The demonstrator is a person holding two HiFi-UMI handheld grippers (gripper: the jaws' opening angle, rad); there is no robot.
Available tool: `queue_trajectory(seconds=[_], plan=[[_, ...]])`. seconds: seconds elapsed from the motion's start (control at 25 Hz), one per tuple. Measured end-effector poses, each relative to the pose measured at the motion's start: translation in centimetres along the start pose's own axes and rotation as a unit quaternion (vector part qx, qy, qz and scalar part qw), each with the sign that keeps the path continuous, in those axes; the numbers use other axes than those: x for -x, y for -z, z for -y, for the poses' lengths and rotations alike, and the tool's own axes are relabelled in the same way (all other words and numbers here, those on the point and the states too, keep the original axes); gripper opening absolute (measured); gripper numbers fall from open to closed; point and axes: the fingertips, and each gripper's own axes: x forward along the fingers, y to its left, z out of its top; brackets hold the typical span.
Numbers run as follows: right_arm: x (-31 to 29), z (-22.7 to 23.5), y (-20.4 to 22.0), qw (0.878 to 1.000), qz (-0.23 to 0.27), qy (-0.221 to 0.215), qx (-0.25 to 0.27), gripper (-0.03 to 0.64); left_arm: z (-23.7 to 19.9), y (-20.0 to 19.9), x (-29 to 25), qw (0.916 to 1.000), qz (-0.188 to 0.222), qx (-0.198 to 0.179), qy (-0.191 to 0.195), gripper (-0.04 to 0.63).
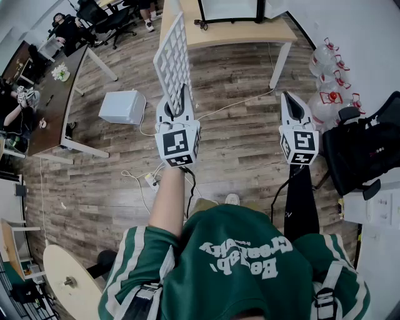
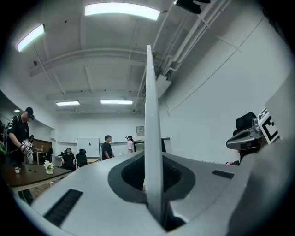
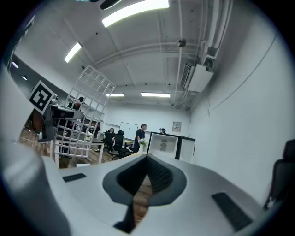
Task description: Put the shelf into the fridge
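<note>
The white wire shelf (image 1: pixel 172 56) stands upright on its edge, and my left gripper (image 1: pixel 177 95) is shut on its lower rim. In the left gripper view the shelf (image 2: pixel 152 129) shows edge-on as a thin white blade rising from between the jaws of that gripper (image 2: pixel 155 184). My right gripper (image 1: pixel 292 100) hangs to the right of it, shut and holding nothing; its own view shows only floor past its jaws (image 3: pixel 144 177). The fridge (image 3: pixel 168 144), a white box with a black frame, stands ahead on a table (image 1: pixel 232 32), and its black frame (image 1: pixel 229 19) shows at the top of the head view.
A white box (image 1: pixel 122 106) sits on the wooden floor at the left, with cables (image 1: pixel 145 180) near it. Water bottles (image 1: pixel 330 75) and a black chair (image 1: pixel 362 150) stand at the right. People sit at a dark desk (image 1: pixel 53 100) at the far left.
</note>
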Motion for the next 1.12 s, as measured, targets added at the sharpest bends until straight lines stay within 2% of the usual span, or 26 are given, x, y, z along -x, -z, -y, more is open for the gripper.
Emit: queue_trajectory(seconds=[0.4, 0.6, 0.84, 1.12], plan=[[0.6, 1.3, 0.0, 1.000, 0.004, 0.006, -0.022, 0.003, 0.6, 0.2, 0.1, 0.9998, -0.019, 0.001, 0.008, 0.026], [-0.3, 1.4, 0.2, 1.000, 0.002, 0.002, -0.019, 0.003, 0.3, 0.9, -1.3, 0.9993, -0.027, 0.019, 0.017, 0.026], [-3.4, 1.9, 0.9, 1.000, 0.000, -0.002, -0.015, 0.003, 0.0, 1.9, -5.0, 0.9988, -0.021, 0.034, 0.027, 0.026], [-10.6, 3.8, 0.7, 1.000, 0.001, 0.008, -0.014, 0.003, -2.1, 2.7, -12.4, 0.9987, -0.006, 0.038, 0.035, 0.026]])
